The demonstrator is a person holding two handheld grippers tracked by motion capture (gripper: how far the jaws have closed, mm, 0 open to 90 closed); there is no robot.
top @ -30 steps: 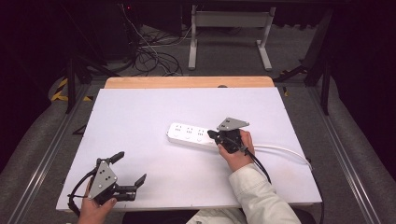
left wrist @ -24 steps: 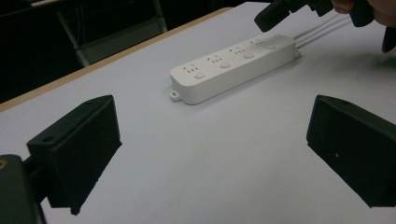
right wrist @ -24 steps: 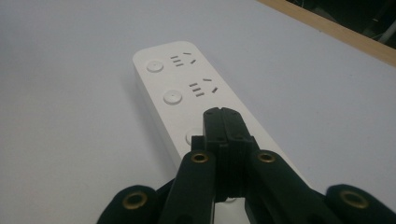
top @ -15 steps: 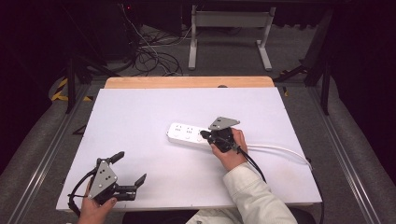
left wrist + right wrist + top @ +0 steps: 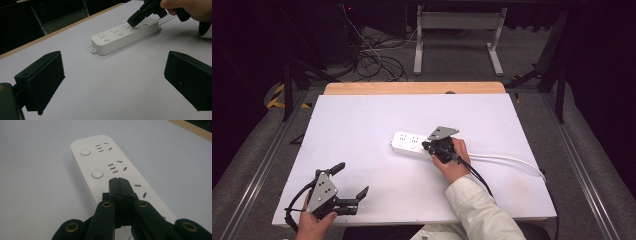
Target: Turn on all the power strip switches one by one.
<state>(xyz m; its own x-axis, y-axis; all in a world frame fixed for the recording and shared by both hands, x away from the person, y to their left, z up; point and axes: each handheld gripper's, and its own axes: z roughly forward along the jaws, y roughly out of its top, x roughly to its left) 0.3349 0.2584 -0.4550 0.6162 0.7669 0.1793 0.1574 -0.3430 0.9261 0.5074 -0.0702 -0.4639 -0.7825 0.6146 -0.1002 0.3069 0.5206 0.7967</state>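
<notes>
My right gripper at frame centre, jaws clenched empty, tips angled down onto white power strip, left gripper released, resting lower left on table

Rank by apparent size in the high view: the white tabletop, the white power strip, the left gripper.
1. White tabletop, by far the largest.
2. Black left gripper and white power strip look alike; the gripper sits nearer the camera, so unranked.

The left gripper and the right gripper are black, each with a grey three-cornered plate on top and a black cable. Brass-coloured rivets (four visible) sit on the right one's linkage. The sleeve is pale beige.
</notes>
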